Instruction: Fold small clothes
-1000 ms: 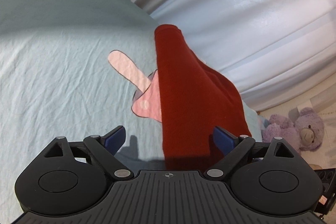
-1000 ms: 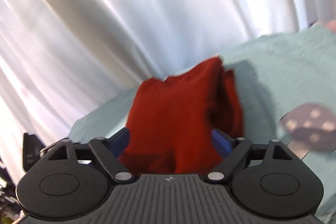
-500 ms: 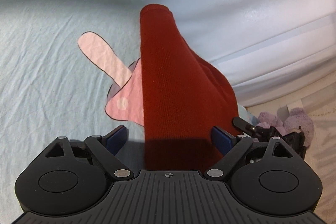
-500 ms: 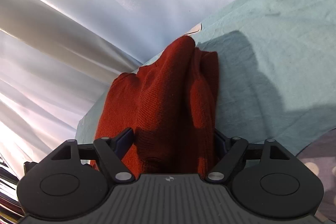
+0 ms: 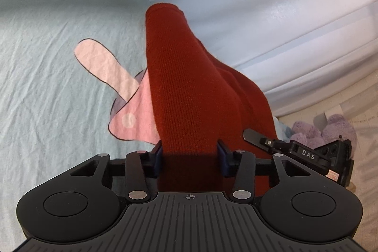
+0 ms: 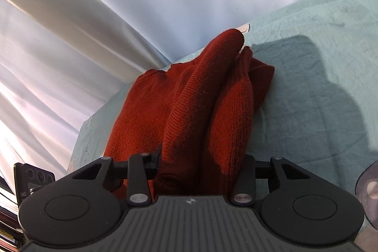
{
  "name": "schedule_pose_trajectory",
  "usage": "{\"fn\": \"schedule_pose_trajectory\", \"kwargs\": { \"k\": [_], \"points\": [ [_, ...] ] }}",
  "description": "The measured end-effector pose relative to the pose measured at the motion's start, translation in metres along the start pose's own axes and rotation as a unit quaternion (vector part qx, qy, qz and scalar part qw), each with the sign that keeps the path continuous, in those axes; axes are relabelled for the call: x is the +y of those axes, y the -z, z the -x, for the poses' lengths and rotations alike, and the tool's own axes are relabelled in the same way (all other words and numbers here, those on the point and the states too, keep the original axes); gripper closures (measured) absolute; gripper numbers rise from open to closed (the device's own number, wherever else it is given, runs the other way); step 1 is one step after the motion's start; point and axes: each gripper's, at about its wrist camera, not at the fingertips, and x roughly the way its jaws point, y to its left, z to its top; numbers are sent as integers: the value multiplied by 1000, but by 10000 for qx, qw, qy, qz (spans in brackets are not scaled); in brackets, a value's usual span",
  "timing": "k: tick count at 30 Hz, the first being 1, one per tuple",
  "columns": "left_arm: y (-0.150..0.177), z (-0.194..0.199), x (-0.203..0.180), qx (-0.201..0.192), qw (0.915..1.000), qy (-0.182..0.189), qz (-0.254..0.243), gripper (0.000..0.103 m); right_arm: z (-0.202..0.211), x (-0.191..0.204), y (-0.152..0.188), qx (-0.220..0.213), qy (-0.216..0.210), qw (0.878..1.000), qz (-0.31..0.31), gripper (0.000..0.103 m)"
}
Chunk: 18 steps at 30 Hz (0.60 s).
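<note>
A red knit garment (image 5: 189, 91) lies on a light teal bed sheet (image 5: 47, 91). My left gripper (image 5: 190, 155) is shut on the near edge of the red garment, its blue pads pressing the fabric from both sides. In the right wrist view the same red garment (image 6: 196, 110) is bunched in thick folds. My right gripper (image 6: 200, 162) is shut on the bunched cloth. The right gripper's body also shows at the right edge of the left wrist view (image 5: 307, 154).
A pink cartoon print (image 5: 113, 77) marks the sheet left of the garment. White curtains (image 5: 271, 4) hang behind the bed. A purple plush toy (image 5: 330, 131) lies on the floor at right. The sheet's edge (image 6: 80, 134) drops off at left in the right wrist view.
Both grippers have closed from wide open onto the red garment. The right gripper has come in close beside the left one.
</note>
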Motion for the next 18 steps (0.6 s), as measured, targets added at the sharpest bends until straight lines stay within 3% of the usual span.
{"fn": "schedule_pose_trajectory", "kwargs": {
  "k": [5, 11, 14, 16, 18],
  "points": [
    [-4, 25, -7, -245, 9994, -109, -207, 60, 0, 37, -2, 59, -84, 9993, 367, 64],
    [-3, 88, -7, -767, 9950, -456, -454, 61, -32, 97, 12, 366, -441, 9930, 1031, 64],
    [10, 124, 1, -933, 9896, -903, -620, 60, -54, 126, 27, 580, -673, 9859, 1418, 63],
    [19, 136, 10, -876, 9861, -1319, -513, 58, -72, 138, 36, 794, -572, 9828, 1567, 54],
    [24, 136, 21, -726, 9802, -1781, -475, 53, -81, 144, 41, 790, -108, 9818, 1721, 38]
  ]
}}
